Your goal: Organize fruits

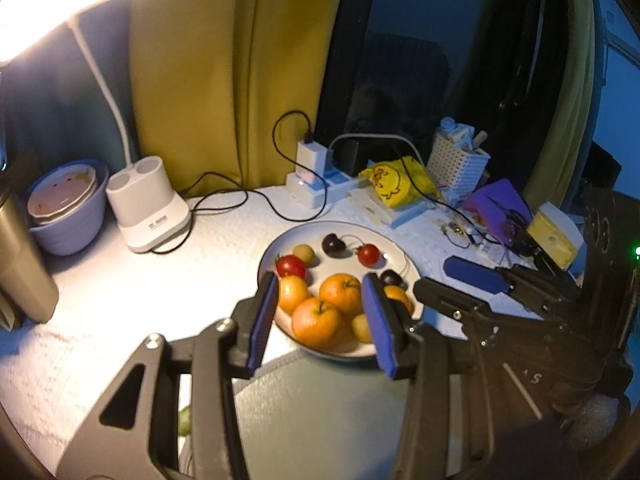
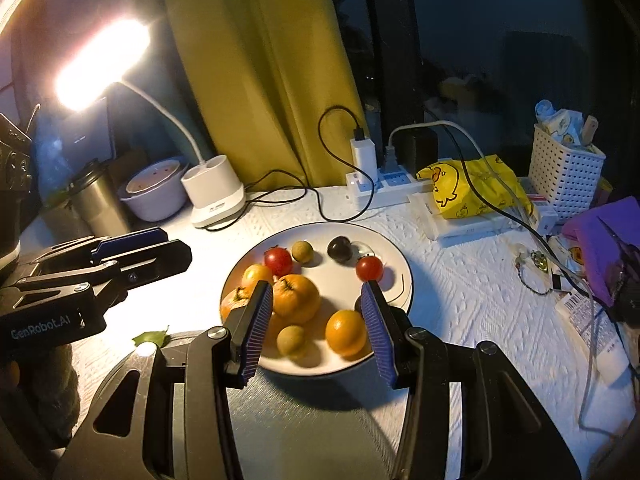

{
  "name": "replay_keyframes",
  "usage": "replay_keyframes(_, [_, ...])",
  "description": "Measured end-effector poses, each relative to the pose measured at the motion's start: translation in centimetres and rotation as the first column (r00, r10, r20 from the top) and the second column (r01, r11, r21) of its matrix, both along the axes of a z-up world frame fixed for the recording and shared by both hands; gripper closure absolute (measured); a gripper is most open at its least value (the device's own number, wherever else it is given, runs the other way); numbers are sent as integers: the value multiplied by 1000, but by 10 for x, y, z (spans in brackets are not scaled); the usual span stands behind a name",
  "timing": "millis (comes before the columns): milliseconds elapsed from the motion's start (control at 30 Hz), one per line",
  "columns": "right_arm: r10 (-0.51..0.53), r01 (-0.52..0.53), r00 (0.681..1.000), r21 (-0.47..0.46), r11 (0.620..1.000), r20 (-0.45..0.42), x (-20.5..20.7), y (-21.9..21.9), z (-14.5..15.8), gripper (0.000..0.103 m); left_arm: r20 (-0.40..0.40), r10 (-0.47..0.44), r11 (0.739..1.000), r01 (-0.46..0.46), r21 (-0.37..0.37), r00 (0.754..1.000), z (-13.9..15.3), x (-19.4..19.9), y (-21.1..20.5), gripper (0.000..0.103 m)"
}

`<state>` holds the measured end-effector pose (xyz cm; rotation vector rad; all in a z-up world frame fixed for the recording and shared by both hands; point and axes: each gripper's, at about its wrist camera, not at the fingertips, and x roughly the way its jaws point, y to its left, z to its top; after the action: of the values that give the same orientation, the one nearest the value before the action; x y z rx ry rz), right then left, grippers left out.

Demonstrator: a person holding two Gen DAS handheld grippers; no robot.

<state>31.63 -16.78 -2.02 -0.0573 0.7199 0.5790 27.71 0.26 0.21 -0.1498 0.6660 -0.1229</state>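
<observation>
A white plate holds several oranges, two red tomatoes, a dark plum and small yellow-green fruits. My left gripper is open and empty, hovering over the plate's near edge, with an orange showing between its fingers. My right gripper is open and empty, just above the plate's near side. The right gripper also shows in the left wrist view, and the left one in the right wrist view.
A grey round mat lies in front of the plate. A lit desk lamp's white base, a purple bowl, a metal cup, a power strip with cables, a yellow duck bag and a white basket stand behind.
</observation>
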Motion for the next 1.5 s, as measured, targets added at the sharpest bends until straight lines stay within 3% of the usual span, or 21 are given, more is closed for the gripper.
replay_keyframes(967, [27, -26, 996, -22, 999, 86, -114, 0, 31, 54, 96, 4, 1000, -2, -12, 995, 16, -124, 4, 56])
replay_keyframes(1033, [22, -20, 995, -22, 1000, 96, -121, -2, 35, 54, 104, 2, 1000, -1, -8, 995, 18, -131, 3, 51])
replay_keyframes(1100, [17, -15, 994, -23, 1000, 104, -128, -3, 38, 54, 118, -2, 1000, 3, -8, 993, 21, -138, 2, 35])
replay_keyframes(1500, [-20, 23, 985, -16, 1000, 173, -163, -14, 65, 51, 205, -5, 1000, 5, 2, 979, 44, -174, 0, 26])
